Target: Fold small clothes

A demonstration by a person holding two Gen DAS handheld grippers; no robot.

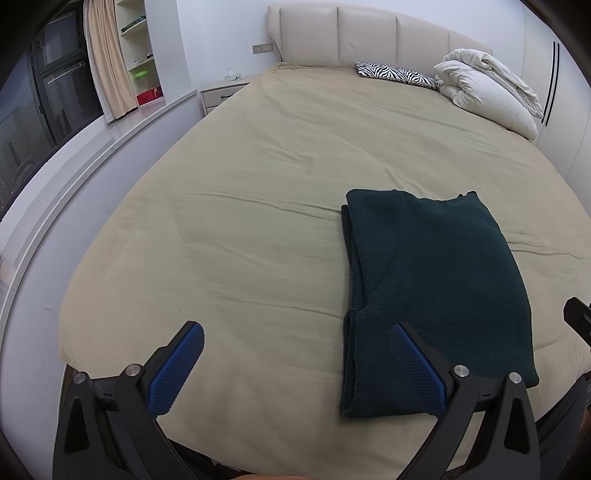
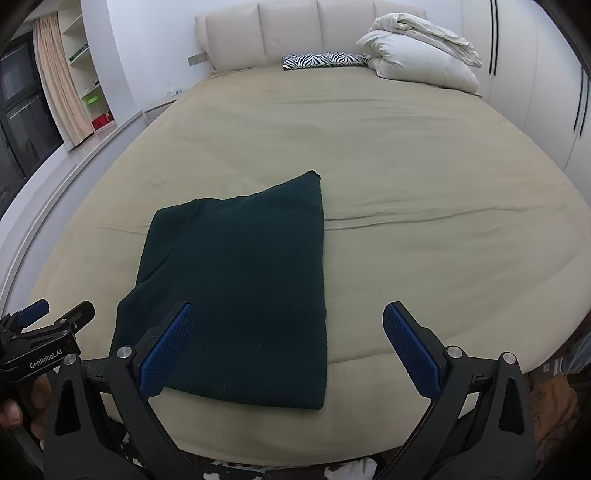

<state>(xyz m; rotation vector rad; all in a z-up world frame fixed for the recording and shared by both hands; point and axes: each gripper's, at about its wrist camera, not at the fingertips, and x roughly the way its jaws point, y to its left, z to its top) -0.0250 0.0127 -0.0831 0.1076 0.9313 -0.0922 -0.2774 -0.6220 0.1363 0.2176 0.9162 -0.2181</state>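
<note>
A beige-sheeted bed point(image 1: 258, 184) fills the room, with a padded headboard point(image 1: 369, 33), a zebra pillow point(image 1: 395, 72) and a white duvet point(image 1: 487, 88) far right. The folded dark green garment point(image 2: 240, 288) lies flat near the bed's near edge. Its inner layers are hidden. The left tool point(image 1: 295, 354) and right tool point(image 2: 288, 328) both gape wide, holding nothing.

A beige-sheeted bed point(image 1: 258, 177) carries a folded dark green garment point(image 1: 432, 295), zebra pillow point(image 1: 395, 73) and white duvet point(image 1: 487, 88).

Dark green garment point(image 2: 236, 280) fuzzy matt knit; bedsheet point(image 2: 406, 177) matt cloth; tongs' pads point(image 2: 410, 349) textured blue.
</note>
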